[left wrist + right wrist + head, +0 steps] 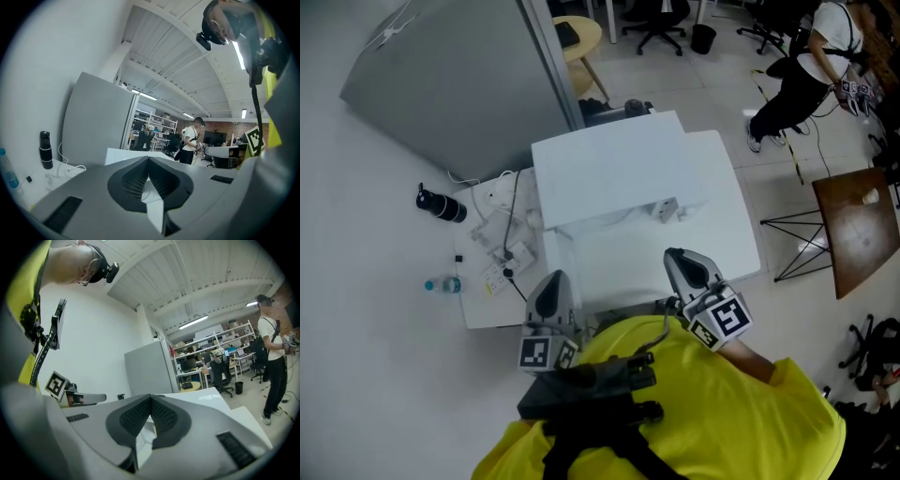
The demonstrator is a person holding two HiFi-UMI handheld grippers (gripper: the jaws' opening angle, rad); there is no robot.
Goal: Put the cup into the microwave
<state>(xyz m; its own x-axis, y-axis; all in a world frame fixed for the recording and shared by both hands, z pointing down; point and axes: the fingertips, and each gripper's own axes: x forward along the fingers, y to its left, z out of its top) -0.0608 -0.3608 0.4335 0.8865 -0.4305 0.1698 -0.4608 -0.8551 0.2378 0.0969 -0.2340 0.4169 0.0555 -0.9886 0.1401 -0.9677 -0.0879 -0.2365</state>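
Tabletop (pixel 736 230), white, carries a white box (pixel 614 173) with a flat top, likely the microwave, its front turned toward the person in a yellow shirt (pixel 722 412). A small pale thing (pixel 666 208) sits at the front edge of the box's top. It is too small to tell whether it is the cup, and no other view shows a cup.

The left tool (pixel 555 277) hangs just in front of the box's left front corner, close to the person's chest. Its ribbed pads (pixel 133 180) are clenched tip to tip with nothing between them. The right tool (pixel 675 255) hangs just in front of the box's right half. Its pads (pixel 136 418) are pressed together too, and it is empty. Neither tool touches the box.

Left of the box lie a tangle of cables (pixel 502 246) and a clear water bottle (pixel 443 284), the bottle on its side. A black bottle (pixel 441 206) is farther left. A grey panel (pixel 459 84) stands behind the box to the left. Well beyond the box to the right, a person in a white top (pixel 806 70) stands on the floor near a brown table (pixel 862 230).
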